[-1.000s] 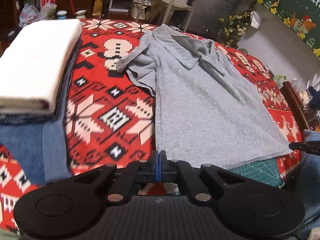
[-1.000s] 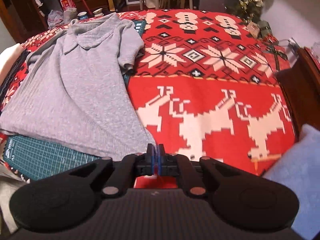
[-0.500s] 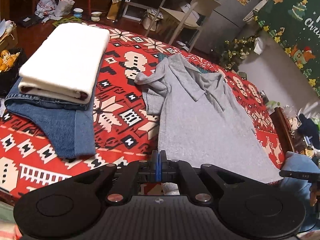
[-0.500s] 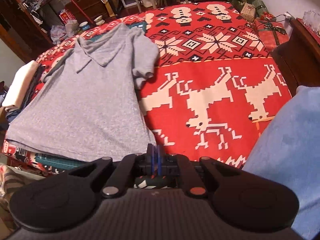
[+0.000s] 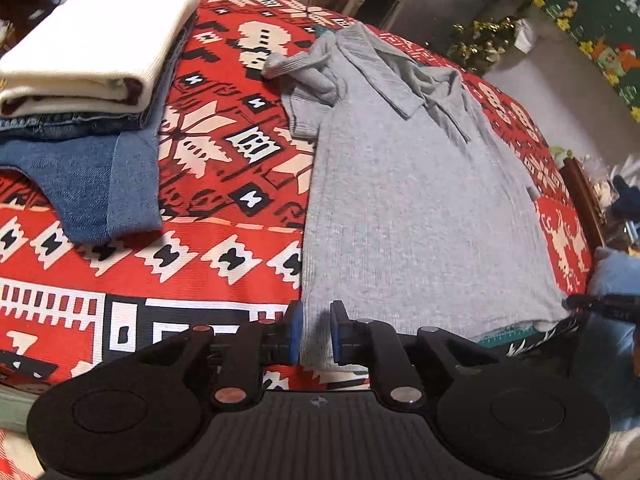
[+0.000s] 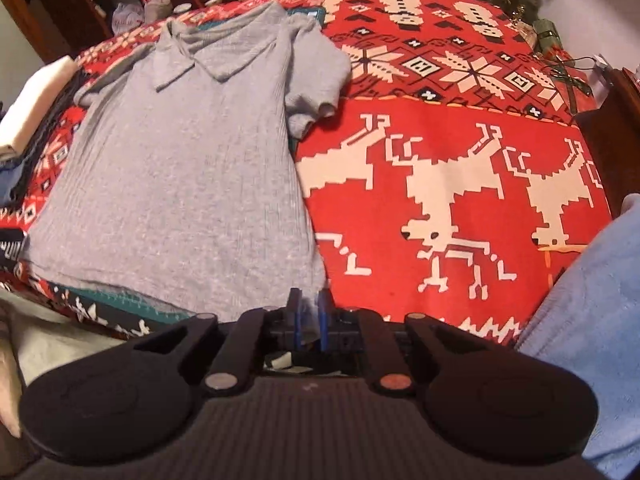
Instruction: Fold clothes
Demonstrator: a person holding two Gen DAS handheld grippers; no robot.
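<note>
My left gripper (image 5: pixel 314 332) and right gripper (image 6: pixel 309 320) both have fingers apart, straddling the grey polo shirt's (image 5: pixel 412 208) hem corners at the blanket's (image 5: pixel 224 184) near edge. Farther left: folded jeans (image 5: pixel 100 184), cream sweater (image 5: pixel 100 32).

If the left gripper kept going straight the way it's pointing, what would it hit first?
The grey polo shirt. The left gripper is open with the shirt's near hem corner already between its fingers, so going on it would likely push into the hem.
</note>
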